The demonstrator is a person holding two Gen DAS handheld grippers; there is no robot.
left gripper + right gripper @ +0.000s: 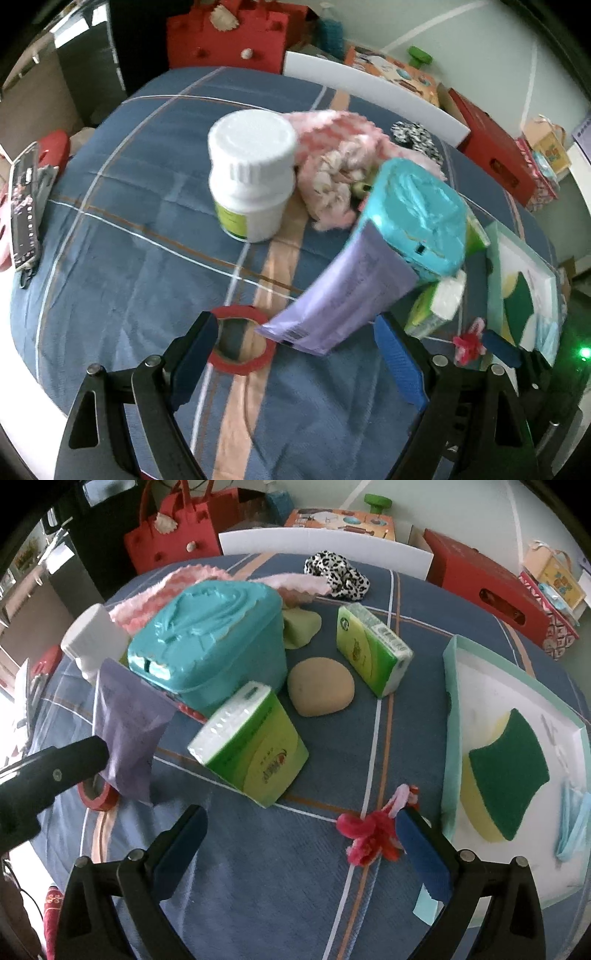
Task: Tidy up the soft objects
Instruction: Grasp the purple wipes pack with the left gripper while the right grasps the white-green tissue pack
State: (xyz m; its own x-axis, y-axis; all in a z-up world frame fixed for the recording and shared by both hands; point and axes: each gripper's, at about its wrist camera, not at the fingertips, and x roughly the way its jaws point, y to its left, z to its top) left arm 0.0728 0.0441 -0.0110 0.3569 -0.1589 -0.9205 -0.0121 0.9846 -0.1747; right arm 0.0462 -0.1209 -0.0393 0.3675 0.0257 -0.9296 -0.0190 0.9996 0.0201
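Observation:
My left gripper (295, 347) is open and empty over the blue quilt, just before a red tape roll (242, 343) and a purple pouch (343, 295). My right gripper (301, 843) is open and empty; a red-pink flower hair tie (373, 830) lies against its right finger. A pale green tray (452, 686) on the right holds a yellow-green sponge (506, 771) and a blue face mask (572, 827). Two green tissue packs (255, 744) (373, 651), a tan pad (319, 690), a pink knitted cloth (343, 162) and a leopard scrunchie (338, 574) lie on the quilt.
A teal lidded box (214, 642) and a white bottle (253, 173) stand mid-quilt. Red bags (173, 531), a red box (487, 587) and toy boxes crowd the far edge. A pencil case (26, 206) lies at the left edge.

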